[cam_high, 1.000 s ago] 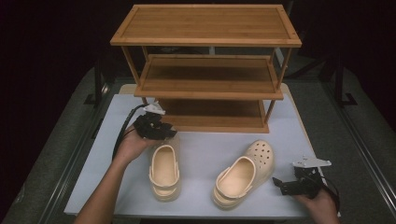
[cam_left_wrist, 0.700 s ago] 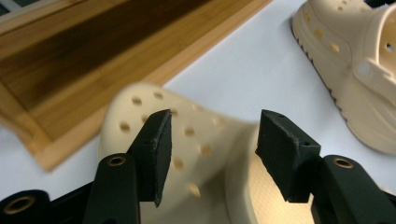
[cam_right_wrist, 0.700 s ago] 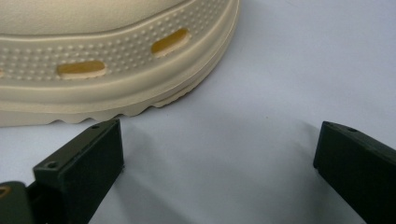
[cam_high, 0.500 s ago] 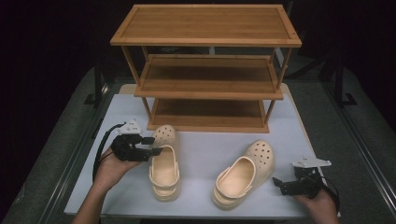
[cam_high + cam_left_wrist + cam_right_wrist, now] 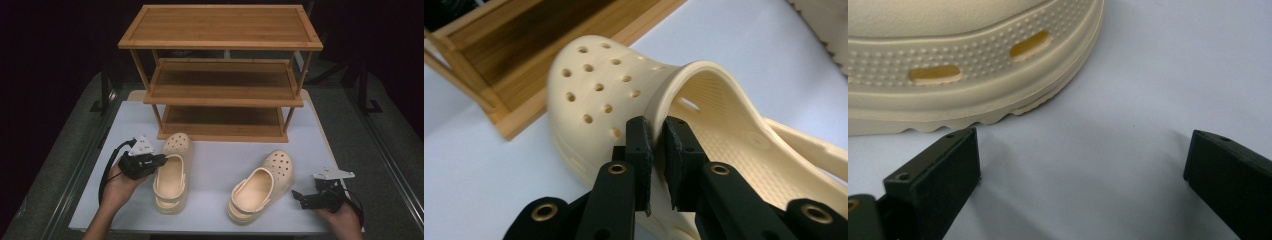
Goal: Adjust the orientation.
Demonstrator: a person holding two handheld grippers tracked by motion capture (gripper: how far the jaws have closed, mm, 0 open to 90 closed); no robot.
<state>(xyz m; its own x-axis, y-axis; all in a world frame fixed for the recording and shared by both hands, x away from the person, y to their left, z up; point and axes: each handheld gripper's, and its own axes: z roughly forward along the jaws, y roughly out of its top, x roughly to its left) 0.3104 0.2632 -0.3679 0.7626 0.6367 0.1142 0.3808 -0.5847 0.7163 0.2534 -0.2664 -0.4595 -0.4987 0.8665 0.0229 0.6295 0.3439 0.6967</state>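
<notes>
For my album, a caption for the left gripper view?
Left gripper pinching the rim of a cream clog beside a wooden rack.

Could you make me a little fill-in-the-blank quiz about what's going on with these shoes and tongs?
1. The left tongs pinch the rim of the left ____.
2. The right tongs stand ____, holding nothing.
3. The right clog lies on the white ____.
4. The wooden rack has ____ shelves.

Missing words: clog; open; table; three

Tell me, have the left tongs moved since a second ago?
Yes. The left tongs moved away from the wooden rack toward the table's near edge, closing on the left clog.
</notes>
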